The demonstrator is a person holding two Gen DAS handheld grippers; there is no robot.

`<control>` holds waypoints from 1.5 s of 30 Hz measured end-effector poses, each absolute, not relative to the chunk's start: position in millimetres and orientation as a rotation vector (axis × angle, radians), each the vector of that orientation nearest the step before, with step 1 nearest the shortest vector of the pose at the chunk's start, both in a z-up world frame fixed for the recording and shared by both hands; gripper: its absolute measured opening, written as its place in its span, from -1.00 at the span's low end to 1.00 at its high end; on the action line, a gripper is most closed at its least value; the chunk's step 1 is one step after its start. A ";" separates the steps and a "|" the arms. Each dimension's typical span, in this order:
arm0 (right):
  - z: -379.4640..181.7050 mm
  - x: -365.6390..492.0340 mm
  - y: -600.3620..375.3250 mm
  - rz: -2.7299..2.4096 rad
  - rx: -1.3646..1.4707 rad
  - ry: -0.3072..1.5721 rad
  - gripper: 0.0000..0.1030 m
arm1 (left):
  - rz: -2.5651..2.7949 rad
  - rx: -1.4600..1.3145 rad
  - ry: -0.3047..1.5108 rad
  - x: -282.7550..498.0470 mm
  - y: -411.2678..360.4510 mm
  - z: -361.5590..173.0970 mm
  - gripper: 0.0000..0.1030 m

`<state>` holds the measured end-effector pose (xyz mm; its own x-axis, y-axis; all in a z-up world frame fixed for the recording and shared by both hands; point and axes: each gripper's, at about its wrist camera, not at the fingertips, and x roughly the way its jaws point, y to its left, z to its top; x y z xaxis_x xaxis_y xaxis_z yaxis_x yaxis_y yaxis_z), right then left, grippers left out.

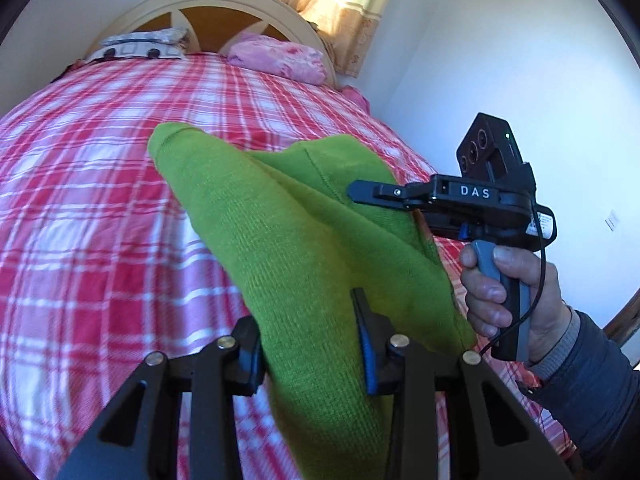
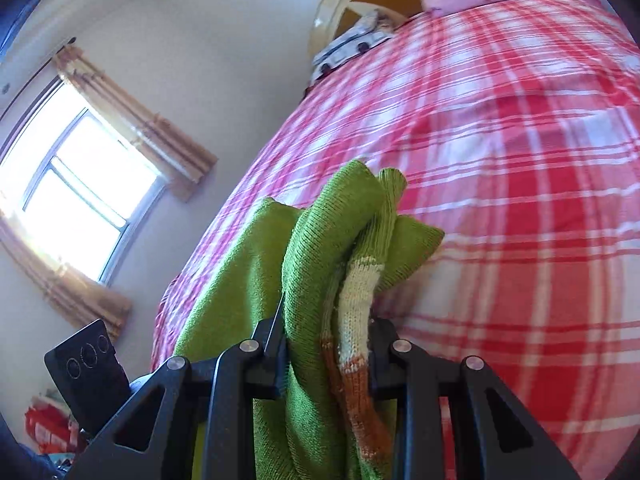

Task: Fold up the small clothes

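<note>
A small green knitted sweater (image 1: pixel 288 240) with a cream and orange striped part (image 2: pixel 356 320) hangs in the air above the bed, held by both grippers. My left gripper (image 1: pixel 308 344) is shut on a thick green fold of it. My right gripper (image 2: pixel 326 344) is shut on bunched green fabric and the striped part. In the left wrist view the right gripper (image 1: pixel 360 192) comes in from the right, its fingers clamped on the sweater's upper edge. The sweater's lower parts are hidden behind the gripper bodies.
The bed has a red and white plaid cover (image 1: pixel 100 200). A pink pillow (image 1: pixel 276 56) and a patterned pillow (image 1: pixel 140 46) lie by the cream headboard (image 1: pixel 224 4). A white wall (image 1: pixel 500 60) is close on the right. A curtained window (image 2: pixel 80 184) is on the left.
</note>
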<state>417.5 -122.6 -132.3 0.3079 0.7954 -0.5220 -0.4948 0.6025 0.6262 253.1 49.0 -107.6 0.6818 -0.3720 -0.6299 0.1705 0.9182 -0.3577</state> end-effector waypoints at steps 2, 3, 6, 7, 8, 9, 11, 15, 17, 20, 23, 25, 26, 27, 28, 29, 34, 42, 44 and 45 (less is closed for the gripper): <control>-131.8 413.0 -109.0 0.897 0.375 0.913 -0.43 | -0.284 -0.273 0.758 242.4 54.6 -106.8 -0.27; -132.0 409.5 -102.4 0.906 0.371 0.914 -0.43 | -0.276 -0.275 0.759 238.6 56.8 -107.1 -0.27; -131.9 403.0 -83.1 0.928 0.350 0.918 -0.43 | -0.251 -0.296 0.762 229.6 69.6 -109.3 -0.27; -131.5 401.2 -75.7 0.936 0.340 0.921 -0.43 | -0.246 -0.303 0.760 227.1 74.0 -109.9 -0.27; -131.0 399.3 -69.6 0.943 0.333 0.923 -0.44 | -0.239 -0.310 0.759 223.5 78.2 -110.8 -0.27; -130.7 397.8 -64.7 0.950 0.327 0.925 -0.44 | -0.231 -0.317 0.757 220.0 82.8 -111.7 -0.27; -131.3 397.7 -51.9 0.968 0.308 0.929 -0.44 | -0.219 -0.323 0.753 214.1 89.9 -112.1 -0.27; -132.3 392.1 -28.9 1.001 0.298 0.934 -0.44 | -0.193 -0.328 0.743 200.7 103.7 -109.2 -0.27; -133.6 389.0 -17.7 1.018 0.295 0.938 -0.44 | -0.178 -0.332 0.734 194.0 114.5 -107.1 -0.27; -134.6 386.2 0.8 1.043 0.292 0.943 -0.44 | -0.155 -0.347 0.723 186.6 127.1 -107.4 -0.27; -137.1 382.4 20.9 1.066 0.280 0.955 -0.44 | -0.130 -0.363 0.717 178.8 138.1 -110.5 -0.27; -138.7 380.1 30.8 1.078 0.271 0.962 -0.44 | -0.114 -0.373 0.714 175.0 143.6 -111.5 -0.27; -139.5 379.8 35.9 1.084 0.267 0.966 -0.44 | -0.109 -0.377 0.713 173.6 146.6 -112.1 -0.27; -140.1 378.7 41.7 1.090 0.261 0.969 -0.44 | -0.102 -0.377 0.710 171.9 149.4 -112.1 -0.27; -140.4 377.5 46.2 1.096 0.256 0.972 -0.44 | -0.097 -0.377 0.709 171.0 151.3 -112.5 -0.27; -140.3 376.9 49.8 1.102 0.252 0.975 -0.44 | -0.091 -0.378 0.706 169.5 153.8 -112.6 -0.27; -137.7 371.9 69.8 1.131 0.222 0.986 -0.44 | -0.066 -0.379 0.693 159.7 164.0 -113.8 -0.27; -145.6 363.4 87.4 1.142 0.205 1.016 -0.44 | -0.049 -0.398 0.696 151.9 172.3 -126.0 -0.27; -148.5 366.9 90.6 1.143 0.210 1.021 -0.44 | -0.050 -0.404 0.696 149.2 174.4 -127.1 -0.27; -148.1 367.6 92.4 1.143 0.209 1.021 -0.44 | -0.050 -0.410 0.694 147.7 176.1 -127.9 -0.27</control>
<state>367.6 92.4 -148.1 0.0417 0.8259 -0.5623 -0.6516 0.4491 0.6114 147.7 176.1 -127.9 0.7710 -0.1792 -0.6110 -0.0901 0.9192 -0.3833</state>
